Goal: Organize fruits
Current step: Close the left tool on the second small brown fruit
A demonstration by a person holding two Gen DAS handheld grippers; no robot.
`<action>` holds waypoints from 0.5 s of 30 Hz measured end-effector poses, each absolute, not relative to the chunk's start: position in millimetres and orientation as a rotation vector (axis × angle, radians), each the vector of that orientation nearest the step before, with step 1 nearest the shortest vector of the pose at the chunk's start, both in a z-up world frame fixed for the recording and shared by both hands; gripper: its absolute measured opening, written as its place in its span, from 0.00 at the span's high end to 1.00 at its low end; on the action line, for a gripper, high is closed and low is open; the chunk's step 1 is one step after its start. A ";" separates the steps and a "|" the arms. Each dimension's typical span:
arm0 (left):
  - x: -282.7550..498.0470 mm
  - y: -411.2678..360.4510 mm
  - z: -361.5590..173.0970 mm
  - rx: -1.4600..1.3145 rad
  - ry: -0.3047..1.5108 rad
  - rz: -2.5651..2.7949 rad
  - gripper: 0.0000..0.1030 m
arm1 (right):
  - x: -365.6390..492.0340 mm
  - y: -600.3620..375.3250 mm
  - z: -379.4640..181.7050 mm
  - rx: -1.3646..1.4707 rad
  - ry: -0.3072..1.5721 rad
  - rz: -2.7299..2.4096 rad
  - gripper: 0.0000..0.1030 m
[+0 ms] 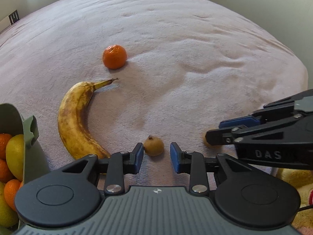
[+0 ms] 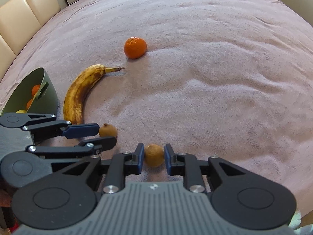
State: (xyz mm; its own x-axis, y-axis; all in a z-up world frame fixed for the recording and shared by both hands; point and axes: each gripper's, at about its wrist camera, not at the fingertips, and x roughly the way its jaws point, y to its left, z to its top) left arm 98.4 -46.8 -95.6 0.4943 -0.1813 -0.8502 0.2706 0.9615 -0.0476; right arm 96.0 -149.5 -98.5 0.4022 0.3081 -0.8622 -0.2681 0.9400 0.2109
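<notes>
From the left wrist view, the left gripper (image 1: pixel 156 154) has its jaws a little way apart. A small brown fruit (image 1: pixel 154 145) sits on the pink blanket (image 1: pixel 195 49) between the two blue pads. The left pad is very near the fruit, maybe just touching it. The right pad has a small gap beside it, so the fruit is not squeezed. The right gripper (image 1: pixel 212 132) comes in from the right side. Its tips are at a second brown fruit (image 1: pixel 207 141), which is mostly hidden behind them. A spotty yellow banana (image 1: pixel 76 121) lies to the left, and its lower end goes behind the left gripper. An orange (image 1: pixel 114 56) sits farther away, past the banana's stem. A green bowl (image 1: pixel 27 125) stands at the left edge, with oranges and yellow-green fruit inside. A yellow soft toy (image 1: pixel 297 178) peeks in at the lower right.

From the right wrist view, the right gripper (image 2: pixel 154 155) has its jaws close together around the second brown fruit (image 2: pixel 154 155). Both pads look like they touch its sides, so it is pinched between them. It rests on the blanket (image 2: pixel 215 78). The left gripper (image 2: pixel 107 135) reaches in from the left, with the first brown fruit (image 2: pixel 107 130) at its tips. The banana (image 2: pixel 82 94) lies behind it. The orange (image 2: pixel 135 47) is farther back. The bowl (image 2: pixel 47 96) is at the left, with fruit inside. Cream chairs (image 2: pixel 25 11) stand at the far left edge.
</notes>
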 end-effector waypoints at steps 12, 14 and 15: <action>104.3 -45.4 -100.0 0.065 1.006 -0.287 0.73 | 94.5 -150.0 -104.9 0.062 1.140 0.382 0.80; 104.8 -45.5 -101.3 0.066 1.008 -0.284 0.75 | 93.8 -148.8 -104.4 0.052 1.138 0.384 0.80; 105.0 -45.1 -101.8 0.060 1.008 -0.283 0.75 | 93.8 -148.0 -104.7 0.046 1.140 0.384 0.80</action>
State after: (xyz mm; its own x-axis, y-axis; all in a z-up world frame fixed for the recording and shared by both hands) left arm 105.0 -45.1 -101.8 0.5003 -0.2065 -0.8409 0.2616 0.9618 -0.0806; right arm 93.8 -148.0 -104.7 0.3599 0.3210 -0.8760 -0.2747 0.9338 0.2293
